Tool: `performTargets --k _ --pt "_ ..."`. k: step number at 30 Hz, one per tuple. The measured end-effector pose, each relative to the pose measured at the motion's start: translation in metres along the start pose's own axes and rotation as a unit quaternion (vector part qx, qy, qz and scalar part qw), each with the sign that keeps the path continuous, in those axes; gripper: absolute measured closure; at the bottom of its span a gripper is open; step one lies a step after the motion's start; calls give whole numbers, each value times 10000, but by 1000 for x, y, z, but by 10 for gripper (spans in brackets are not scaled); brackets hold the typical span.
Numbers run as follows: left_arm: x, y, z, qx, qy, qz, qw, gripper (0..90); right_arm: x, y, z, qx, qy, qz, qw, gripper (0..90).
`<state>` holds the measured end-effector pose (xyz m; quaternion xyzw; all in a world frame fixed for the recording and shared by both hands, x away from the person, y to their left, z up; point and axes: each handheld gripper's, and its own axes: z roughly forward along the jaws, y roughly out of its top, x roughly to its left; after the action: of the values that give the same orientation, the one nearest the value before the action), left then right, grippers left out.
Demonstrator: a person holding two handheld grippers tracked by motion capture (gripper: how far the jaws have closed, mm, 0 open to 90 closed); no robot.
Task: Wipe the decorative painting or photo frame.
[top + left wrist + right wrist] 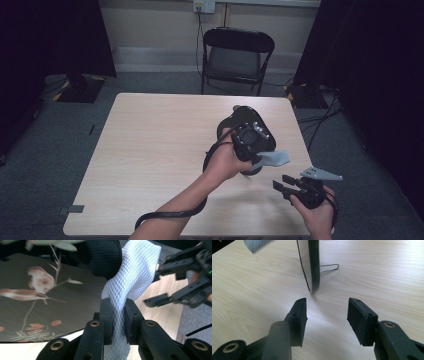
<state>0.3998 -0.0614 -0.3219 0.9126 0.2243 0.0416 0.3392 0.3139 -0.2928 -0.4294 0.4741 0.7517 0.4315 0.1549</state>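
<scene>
Recording studio or lab set-up, black curtains (55,35) far beyond the left gripper (248,137) on both sides, folding chair (236,57) and wall socket (203,6) past it, cables (320,117) trailing over grey carpet, bare wooden table (150,150) beneath.

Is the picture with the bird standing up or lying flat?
Standing up: the framed bird picture rests on its bottom edge on the table, propped by a wire stand.

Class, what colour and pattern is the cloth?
White cloth with a quilted diamond grid, best in the left gripper view.
</scene>
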Motion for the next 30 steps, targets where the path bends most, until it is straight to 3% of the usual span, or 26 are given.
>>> performTargets --k 14,19,26,30 --pt "2 21 -35 -338 167 -134 9992 792 9 8 31 -8 133 -276 9995 484" --pt "8 26 -46 -407 308 -282 9983 791 11 11 42 -27 190 -327 9993 485" --pt "17 24 -58 -434 503 -426 9969 791 13 17 54 -84 327 -333 9989 514" --pt "21 21 -64 -420 571 -495 9963 791 13 20 58 -117 279 -333 9990 532"
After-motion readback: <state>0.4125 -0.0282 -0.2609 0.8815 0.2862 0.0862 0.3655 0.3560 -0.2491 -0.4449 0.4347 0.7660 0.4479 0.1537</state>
